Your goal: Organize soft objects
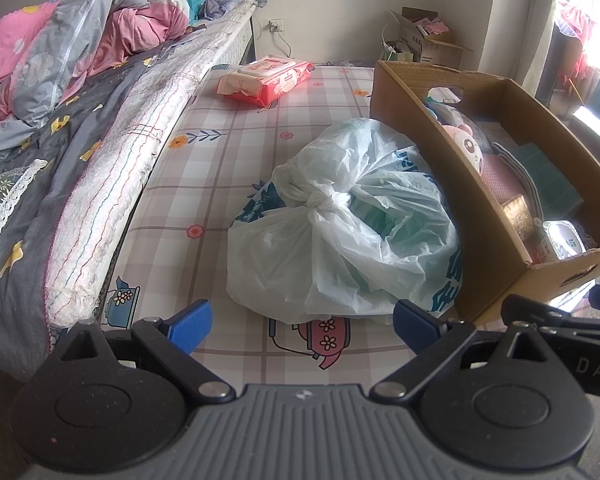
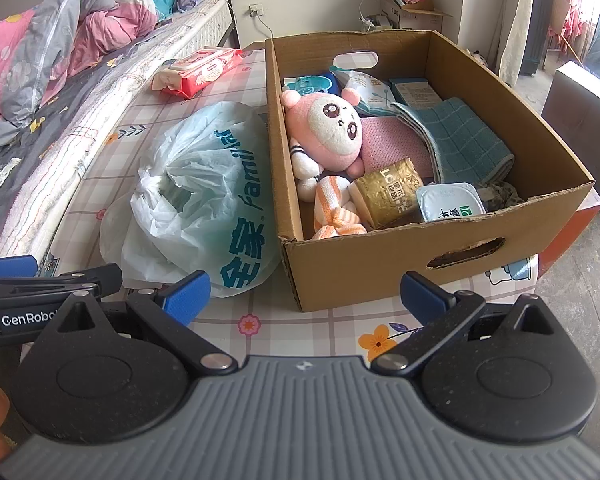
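A knotted white plastic bag [image 1: 340, 224] [image 2: 200, 196] lies on the checked mat, touching the left wall of a cardboard box [image 1: 420, 152] [image 2: 364, 268]. Inside the box lie a pink plush toy [image 2: 332, 128] [image 1: 470, 146], a teal towel [image 2: 460, 136], a pink cloth [image 2: 392, 140], an orange striped cloth [image 2: 332, 208], a gold packet [image 2: 388, 192] and a wipes pack [image 2: 448, 200]. My left gripper [image 1: 304, 320] is open just short of the bag. My right gripper [image 2: 306, 294] is open in front of the box's near wall. Both hold nothing.
A red wipes pack [image 1: 266, 76] [image 2: 200, 68] lies farther back on the mat. A bed with a rumpled pink and grey quilt [image 1: 80, 40] [image 2: 60, 28] runs along the left. An open carton [image 1: 424, 36] stands by the back wall; bare floor [image 2: 580, 280] lies right.
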`<state>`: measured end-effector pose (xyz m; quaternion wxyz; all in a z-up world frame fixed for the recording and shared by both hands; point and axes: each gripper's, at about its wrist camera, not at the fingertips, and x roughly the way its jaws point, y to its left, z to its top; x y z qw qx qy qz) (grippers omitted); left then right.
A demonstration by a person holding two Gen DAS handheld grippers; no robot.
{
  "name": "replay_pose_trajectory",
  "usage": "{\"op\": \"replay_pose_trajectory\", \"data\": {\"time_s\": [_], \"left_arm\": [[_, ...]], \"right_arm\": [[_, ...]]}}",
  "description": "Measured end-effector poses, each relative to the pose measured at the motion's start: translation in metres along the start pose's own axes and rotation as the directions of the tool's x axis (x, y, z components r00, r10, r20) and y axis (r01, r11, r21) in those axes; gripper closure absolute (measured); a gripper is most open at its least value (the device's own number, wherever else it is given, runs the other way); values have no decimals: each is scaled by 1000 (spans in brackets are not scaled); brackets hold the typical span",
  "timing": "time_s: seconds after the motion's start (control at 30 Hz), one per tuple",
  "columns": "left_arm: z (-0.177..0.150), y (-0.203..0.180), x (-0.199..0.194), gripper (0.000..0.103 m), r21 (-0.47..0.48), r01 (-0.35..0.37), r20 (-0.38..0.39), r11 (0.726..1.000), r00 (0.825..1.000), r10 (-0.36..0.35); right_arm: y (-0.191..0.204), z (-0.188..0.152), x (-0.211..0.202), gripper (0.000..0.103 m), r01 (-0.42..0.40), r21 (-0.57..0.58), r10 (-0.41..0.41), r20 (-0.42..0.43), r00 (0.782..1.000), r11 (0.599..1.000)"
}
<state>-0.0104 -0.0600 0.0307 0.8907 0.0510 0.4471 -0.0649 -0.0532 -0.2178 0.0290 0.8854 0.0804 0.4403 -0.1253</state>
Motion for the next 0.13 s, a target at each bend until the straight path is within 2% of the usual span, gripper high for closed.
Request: {"op": "replay_pose_trajectory", "data": {"time_s": [0.13], "left_arm": [[-1,0,0,5,4,-1,0,1000,1000,1]], "right_arm": [[0,0,0,1,0,-2,0,0,1000,1000]]}}
